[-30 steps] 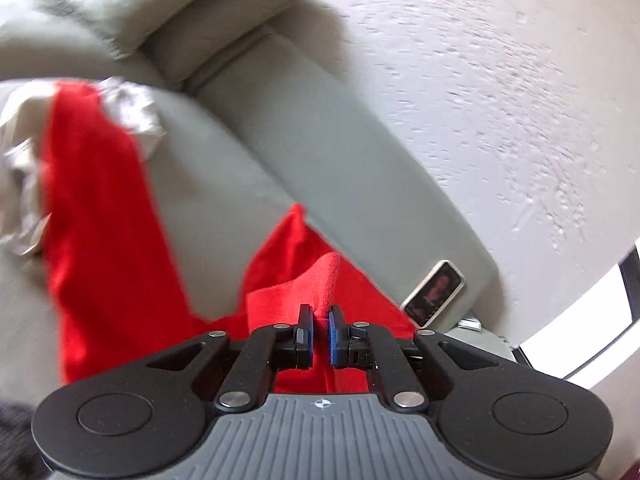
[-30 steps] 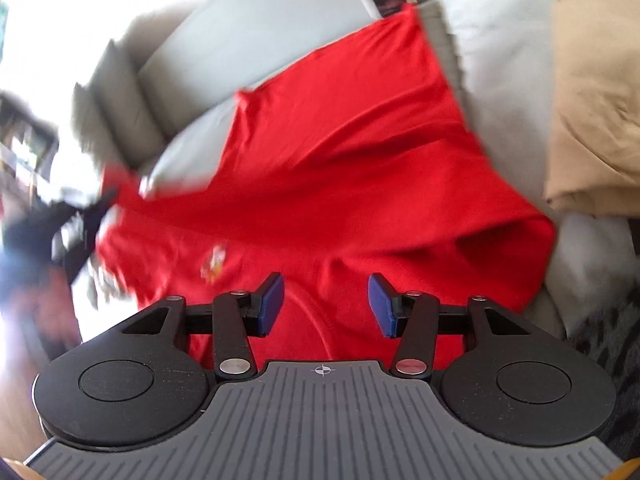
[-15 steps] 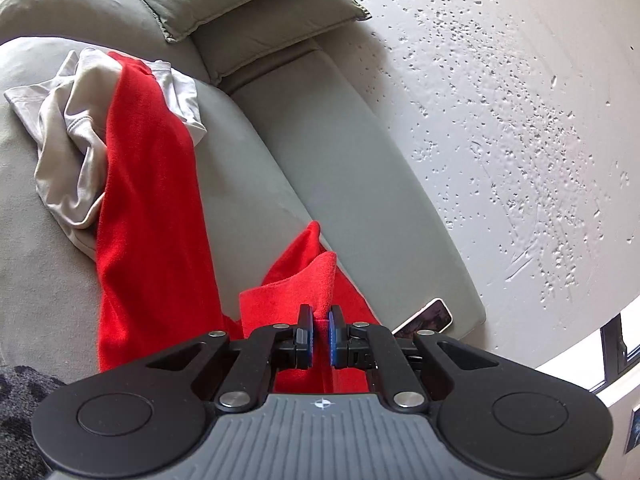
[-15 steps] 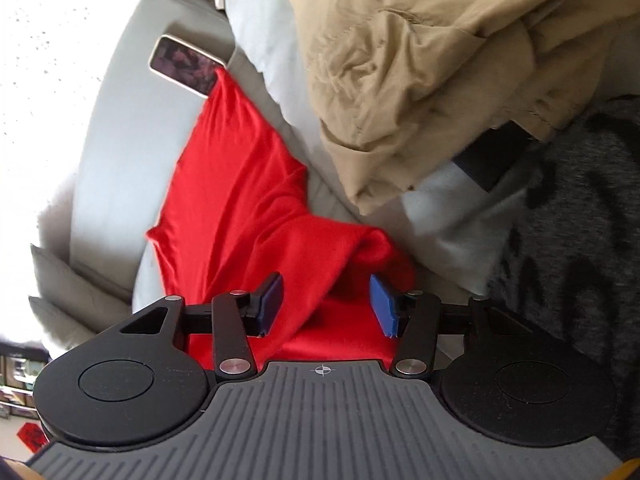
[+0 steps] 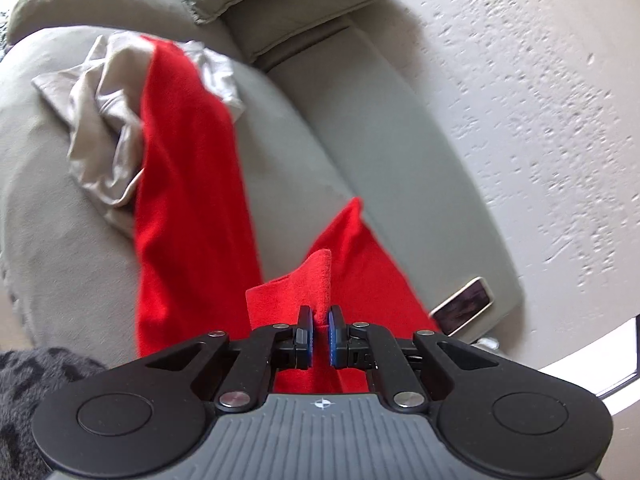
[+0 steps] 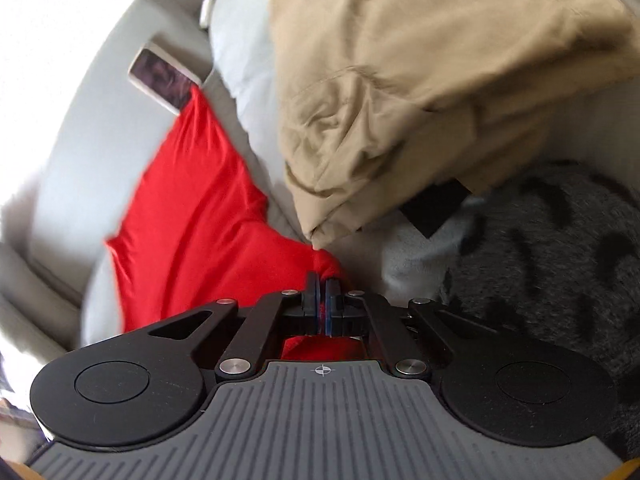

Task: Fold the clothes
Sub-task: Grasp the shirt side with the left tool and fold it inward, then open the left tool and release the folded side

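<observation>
In the left wrist view the left gripper (image 5: 319, 330) is clamped on a raised fold of the red garment (image 5: 188, 184) spread across the sofa (image 5: 304, 140) seat, while in the right wrist view the right gripper (image 6: 322, 300) pinches its bunched end beside the tan clothes (image 6: 400, 92), likely to lift both ends for folding.

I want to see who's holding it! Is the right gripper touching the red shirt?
Touching. The right wrist view shows the right gripper shut on a bunch of the red shirt.
</observation>
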Available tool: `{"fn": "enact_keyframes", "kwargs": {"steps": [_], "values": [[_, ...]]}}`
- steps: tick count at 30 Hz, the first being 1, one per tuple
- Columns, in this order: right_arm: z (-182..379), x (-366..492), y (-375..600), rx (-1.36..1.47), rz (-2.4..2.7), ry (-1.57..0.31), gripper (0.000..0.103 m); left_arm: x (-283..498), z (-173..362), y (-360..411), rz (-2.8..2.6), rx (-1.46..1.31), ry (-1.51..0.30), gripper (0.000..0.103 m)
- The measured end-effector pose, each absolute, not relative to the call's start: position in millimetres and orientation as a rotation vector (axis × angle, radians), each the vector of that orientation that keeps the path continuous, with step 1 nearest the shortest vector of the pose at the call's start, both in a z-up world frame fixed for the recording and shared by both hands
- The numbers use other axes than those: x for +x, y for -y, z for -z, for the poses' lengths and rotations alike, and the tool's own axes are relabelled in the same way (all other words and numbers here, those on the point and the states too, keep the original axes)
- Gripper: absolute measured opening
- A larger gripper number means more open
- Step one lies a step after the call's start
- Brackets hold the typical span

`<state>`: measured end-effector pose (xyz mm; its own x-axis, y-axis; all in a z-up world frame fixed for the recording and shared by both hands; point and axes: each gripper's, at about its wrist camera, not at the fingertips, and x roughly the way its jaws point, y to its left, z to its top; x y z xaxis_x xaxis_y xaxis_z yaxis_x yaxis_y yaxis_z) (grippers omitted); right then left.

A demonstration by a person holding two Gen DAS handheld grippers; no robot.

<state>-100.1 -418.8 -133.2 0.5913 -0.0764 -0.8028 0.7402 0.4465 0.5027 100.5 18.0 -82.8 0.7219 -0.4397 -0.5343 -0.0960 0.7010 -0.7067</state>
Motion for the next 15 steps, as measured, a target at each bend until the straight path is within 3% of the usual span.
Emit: {"fn": "enact_keyframes", "kwargs": {"steps": [4, 11, 13, 15], "values": [[135.7, -87.8, 411.4, 0.918, 0.561, -0.89, 0.002, 95.6, 80.6, -25.0, 0.239, -0.763, -0.7, 0.006], [145.9, -99.0, 405.8, 0.963, 0.535, -0.871, 0.002, 99.7, 76.4, -26.5, 0.404, -0.674, -0.519, 0.006], [150.6, -95.9, 406.7, 0.982, 0.524, -0.871, 0.002, 111.4, 88.2, -29.3, 0.367, -0.689, -0.559, 0.007], [151.9, -92.1, 406.1, 0.982, 0.512, -0.876, 0.003, 130.5, 112.1, -36.3, 0.243, -0.765, -0.717, 0.007]]}}
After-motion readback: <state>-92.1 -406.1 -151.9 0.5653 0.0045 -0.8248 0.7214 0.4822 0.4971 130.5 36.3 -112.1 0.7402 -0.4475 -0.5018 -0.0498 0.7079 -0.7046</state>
